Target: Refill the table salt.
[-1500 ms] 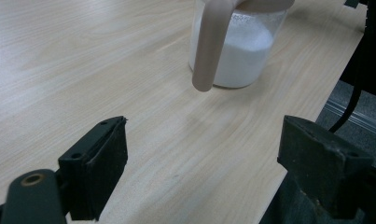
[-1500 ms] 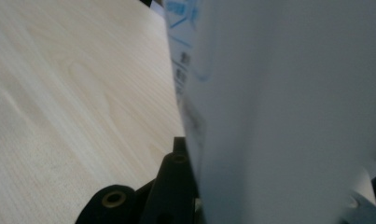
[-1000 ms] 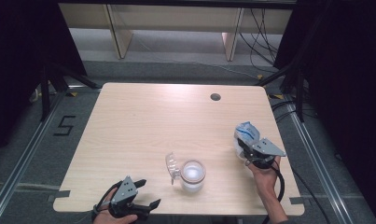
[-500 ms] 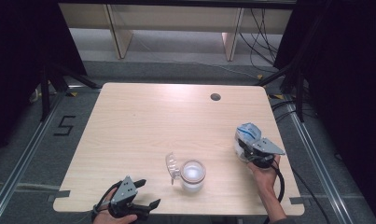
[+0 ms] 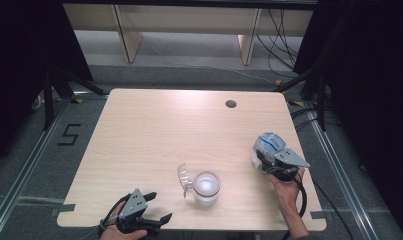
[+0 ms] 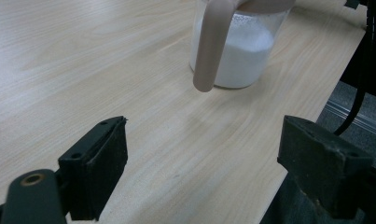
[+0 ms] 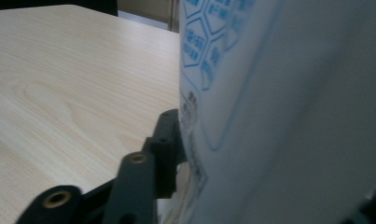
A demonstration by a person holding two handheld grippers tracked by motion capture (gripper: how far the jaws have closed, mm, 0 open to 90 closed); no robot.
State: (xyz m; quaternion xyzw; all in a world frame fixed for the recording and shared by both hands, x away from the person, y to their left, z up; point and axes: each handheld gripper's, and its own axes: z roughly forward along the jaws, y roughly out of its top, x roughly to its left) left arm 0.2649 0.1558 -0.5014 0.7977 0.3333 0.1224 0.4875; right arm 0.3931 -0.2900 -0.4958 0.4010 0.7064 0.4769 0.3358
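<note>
the pale wood-grain worktop carried everything. near its right edge the right claw was clamped on a soft white pouch with blue print. a clear round jug of white powder stood by the front edge. at the front left corner the left claw gaped wide, gripping nothing.

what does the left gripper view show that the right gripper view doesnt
Left gripper view: a clear jug holding white powder, its handle facing the camera, and the left gripper with jaws wide open and nothing between them. Right gripper view: a white bag with blue print, very close, pressed against the right gripper's visible jaw, so the right gripper looks shut on it. Both share the pale wooden table.
</note>
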